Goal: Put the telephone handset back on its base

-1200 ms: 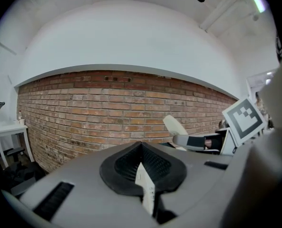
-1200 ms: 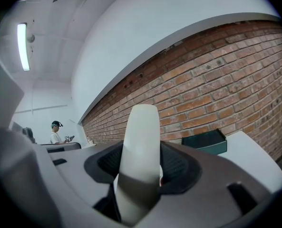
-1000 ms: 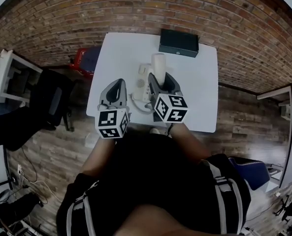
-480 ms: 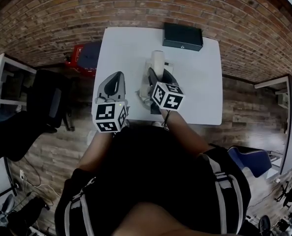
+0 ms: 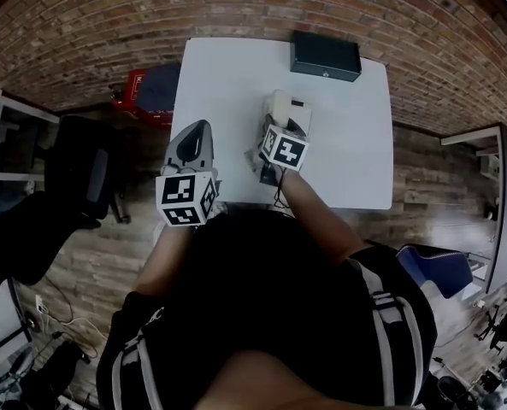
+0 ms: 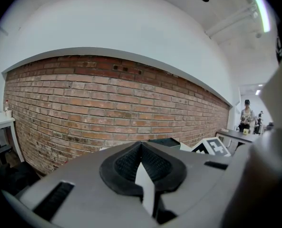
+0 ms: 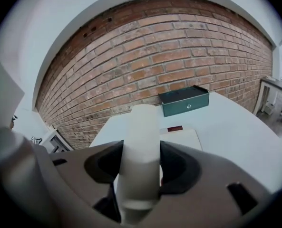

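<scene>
While the white table [image 5: 236,84] and the telephone base [image 7: 181,137] on it stayed put, the cream handset [image 7: 141,127], clamped between the widely spread jaws of the right gripper [image 7: 140,172], had sunk and tipped toward that base, probably close to seating. The left gripper [image 6: 141,167], closed on nothing, had drifted aside.

Head view looks down; gripper views share wall [image 6: 107,99].

**Black top, pale stripes, grey tools**

The person wears a black top [image 5: 253,289] with pale double stripes [image 5: 392,314] at the frame's lower left and lower right. The grey moulded left gripper [image 5: 197,128] and right gripper [image 5: 273,128], both mid-frame, each carry a black-and-white square-marker cube [image 5: 185,200] and black textured pads [image 6: 126,164].
</scene>
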`<state>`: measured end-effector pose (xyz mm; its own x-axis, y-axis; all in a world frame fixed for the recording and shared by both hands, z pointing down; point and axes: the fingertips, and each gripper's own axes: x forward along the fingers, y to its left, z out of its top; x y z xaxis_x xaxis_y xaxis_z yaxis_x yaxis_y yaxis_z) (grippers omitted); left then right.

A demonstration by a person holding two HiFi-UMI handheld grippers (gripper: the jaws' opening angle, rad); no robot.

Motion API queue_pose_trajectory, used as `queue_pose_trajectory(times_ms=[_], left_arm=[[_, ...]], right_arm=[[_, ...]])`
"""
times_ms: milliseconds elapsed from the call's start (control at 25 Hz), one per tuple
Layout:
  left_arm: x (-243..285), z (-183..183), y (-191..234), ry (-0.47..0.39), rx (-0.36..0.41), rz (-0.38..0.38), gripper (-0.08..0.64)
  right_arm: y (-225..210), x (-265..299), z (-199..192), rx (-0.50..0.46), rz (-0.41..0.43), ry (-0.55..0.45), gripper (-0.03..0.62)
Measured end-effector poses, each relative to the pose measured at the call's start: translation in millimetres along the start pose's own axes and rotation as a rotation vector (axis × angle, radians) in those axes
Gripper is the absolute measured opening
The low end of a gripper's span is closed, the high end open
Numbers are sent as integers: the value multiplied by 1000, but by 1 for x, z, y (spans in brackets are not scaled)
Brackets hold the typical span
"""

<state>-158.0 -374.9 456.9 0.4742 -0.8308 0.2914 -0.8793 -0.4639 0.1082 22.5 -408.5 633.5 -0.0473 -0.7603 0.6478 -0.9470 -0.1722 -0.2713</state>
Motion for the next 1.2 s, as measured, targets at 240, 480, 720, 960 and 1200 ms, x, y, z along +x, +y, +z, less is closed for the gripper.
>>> queue_pose_trajectory(times_ms=[240, 480, 720, 960, 1200], left_arm=[[-2, 0, 11, 0, -3, -9, -3], [-7, -5, 20, 4, -7, -7, -3], [-13, -11, 28, 13, -12, 4, -3], [-18, -16, 31, 24, -14, 12, -3], [-22, -21, 29, 33, -22, 3, -3]], right_arm=[[-1, 15, -19, -24, -70, 53, 204], [-3, 26, -32, -35, -116, 77, 204], [0, 34, -38, -49, -148, 79, 203], [5, 44, -48, -91, -179, 98, 204], [4, 48, -50, -95, -201, 107, 204]])
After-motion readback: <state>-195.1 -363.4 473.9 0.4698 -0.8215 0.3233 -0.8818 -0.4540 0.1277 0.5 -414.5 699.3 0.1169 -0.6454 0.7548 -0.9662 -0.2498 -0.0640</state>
